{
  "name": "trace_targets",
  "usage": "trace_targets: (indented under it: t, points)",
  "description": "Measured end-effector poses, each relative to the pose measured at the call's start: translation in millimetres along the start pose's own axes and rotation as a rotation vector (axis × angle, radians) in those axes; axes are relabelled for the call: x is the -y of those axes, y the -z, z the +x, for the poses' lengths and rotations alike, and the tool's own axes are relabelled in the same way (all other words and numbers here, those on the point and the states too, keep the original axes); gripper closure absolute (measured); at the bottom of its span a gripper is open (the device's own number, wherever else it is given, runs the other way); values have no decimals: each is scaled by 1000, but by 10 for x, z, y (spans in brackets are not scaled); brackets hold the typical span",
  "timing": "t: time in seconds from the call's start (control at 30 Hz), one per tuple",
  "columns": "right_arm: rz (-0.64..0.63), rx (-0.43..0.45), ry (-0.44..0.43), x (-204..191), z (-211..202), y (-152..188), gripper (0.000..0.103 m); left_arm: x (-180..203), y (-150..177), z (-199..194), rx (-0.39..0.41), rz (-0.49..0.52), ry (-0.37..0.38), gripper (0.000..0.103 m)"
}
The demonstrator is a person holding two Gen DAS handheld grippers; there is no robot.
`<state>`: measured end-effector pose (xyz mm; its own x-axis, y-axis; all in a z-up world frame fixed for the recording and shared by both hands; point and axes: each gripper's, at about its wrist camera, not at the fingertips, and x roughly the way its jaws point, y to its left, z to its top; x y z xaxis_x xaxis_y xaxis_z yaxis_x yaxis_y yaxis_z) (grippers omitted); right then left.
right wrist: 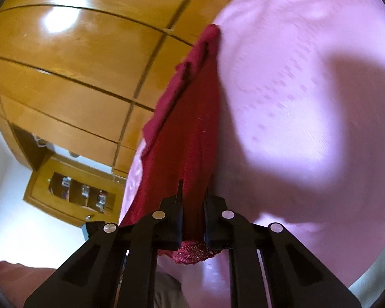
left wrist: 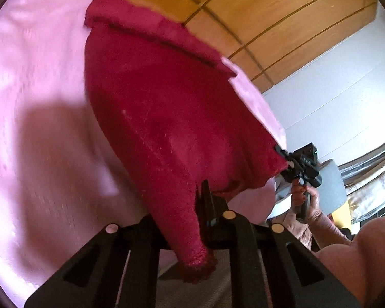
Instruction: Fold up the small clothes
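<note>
Red garment [left wrist: 166, 118] hangs stretched over pink bedsheet [left wrist: 33, 102], lifted by two near corners. Left gripper [left wrist: 205, 205] pinches one hem corner, right gripper [right wrist: 192, 220] the other, likely to spread it flat before folding.

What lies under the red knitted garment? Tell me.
A pink bedsheet spreads beneath the red knitted garment; the patch that the garment covers is hidden.

Bed surface covered by a pink sheet [left wrist: 38, 102], faintly patterned; the far end of a dark red knitted garment [left wrist: 154, 102] rests on it.
</note>
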<state>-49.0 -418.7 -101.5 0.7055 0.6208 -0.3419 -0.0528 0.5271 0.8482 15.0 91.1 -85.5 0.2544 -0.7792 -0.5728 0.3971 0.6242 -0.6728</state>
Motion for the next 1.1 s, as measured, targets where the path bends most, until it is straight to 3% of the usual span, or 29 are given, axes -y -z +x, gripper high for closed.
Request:
trace_targets:
  t: [0.23, 0.37, 0.6, 0.8, 0.93, 1.1]
  points:
    - [-22, 40, -63, -253, -63, 44, 94, -9, -43, -391, 142, -53, 106, 96]
    - [-58, 47, -114, -425, -156, 123, 94, 76, 12, -564, 184, -68, 123, 96]
    - [-62, 45, -184, -489, -480, 389, 94, 199, 226, -847, 182, -120, 160, 96]
    - [-37, 103, -354, -520, -773, 616, 94, 266, 419, -1101, 183, -180, 217, 95]
    - [0, 132, -397, -460, -651, 470, 94, 198, 226, -1045, 213, -182, 249, 95]
    - [57, 179, -411, -431, -356, -35, 94, 182, -249, -934, 269, -135, 259, 94]
